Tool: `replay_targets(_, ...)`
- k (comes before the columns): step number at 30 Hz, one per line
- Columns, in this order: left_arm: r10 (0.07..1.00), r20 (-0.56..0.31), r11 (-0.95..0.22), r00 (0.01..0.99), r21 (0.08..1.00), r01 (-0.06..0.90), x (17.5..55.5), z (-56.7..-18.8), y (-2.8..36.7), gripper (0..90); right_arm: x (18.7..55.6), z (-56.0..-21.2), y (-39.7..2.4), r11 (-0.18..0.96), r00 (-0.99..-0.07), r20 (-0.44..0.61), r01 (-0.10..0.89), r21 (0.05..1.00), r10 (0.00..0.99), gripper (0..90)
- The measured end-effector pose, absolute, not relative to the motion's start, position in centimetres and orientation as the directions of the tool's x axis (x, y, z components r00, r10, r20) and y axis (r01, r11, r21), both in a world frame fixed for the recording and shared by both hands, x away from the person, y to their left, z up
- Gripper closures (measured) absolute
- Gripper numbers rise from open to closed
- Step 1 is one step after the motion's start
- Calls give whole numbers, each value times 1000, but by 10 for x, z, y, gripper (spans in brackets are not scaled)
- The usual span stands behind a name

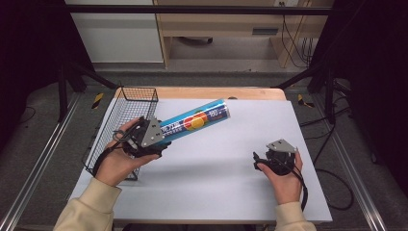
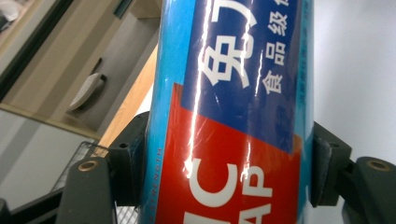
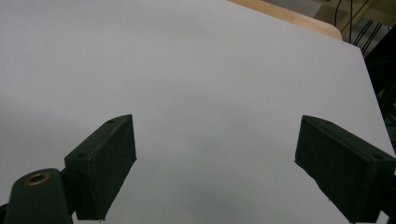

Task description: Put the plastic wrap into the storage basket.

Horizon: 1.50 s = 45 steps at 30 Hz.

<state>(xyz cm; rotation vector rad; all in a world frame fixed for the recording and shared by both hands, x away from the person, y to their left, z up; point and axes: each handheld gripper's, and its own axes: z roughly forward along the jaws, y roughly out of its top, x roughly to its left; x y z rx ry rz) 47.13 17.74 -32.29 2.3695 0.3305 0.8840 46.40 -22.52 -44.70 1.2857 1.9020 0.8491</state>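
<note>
A long blue cling-wrap box [image 1: 197, 120] with a red and orange label is held up off the white table sheet [image 1: 226, 183], slanting up to the right. My left gripper [image 1: 162, 139] is shut on its lower end, beside the wire basket. In the left gripper view the box [image 2: 233, 116] stands between the two black pads [image 2: 133, 154], which press on both its sides. My right gripper [image 1: 260, 161] rests low over the sheet at the right, held in a hand. Its jaws stand open [image 3: 215, 168] with only bare sheet between them.
A black wire basket [image 1: 120, 113] stands along the table's left edge, just behind my left hand. The wooden table edge [image 1: 221, 93] shows beyond the sheet. Cables and a wooden cabinet [image 1: 216, 29] lie on the floor side at the back.
</note>
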Motion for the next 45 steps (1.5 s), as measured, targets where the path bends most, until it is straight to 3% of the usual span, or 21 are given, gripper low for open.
replay_targets(18, 577, 542, -777, 611, 596, 205, 469, -297, 215, 306, 460, -448, -228, 289, -285, -160, 503, 814, 945, 128)
replay_targets(22, 611, 526, -752, 592, 619, 227, 486, -294, 218, 306, 463, -450, -228, 256, -241, -149, 514, 819, 959, 109)
replay_targets(34, 662, 493, -718, 564, 632, 291, 531, -297, 207, 308, 464, -450, -220, 252, -233, -151, 506, 825, 961, 109)
replay_targets(45, 709, 493, -691, 505, 628, 357, 517, -291, 214, 309, 469, -454, -226, 233, -197, -148, 535, 812, 969, 91)
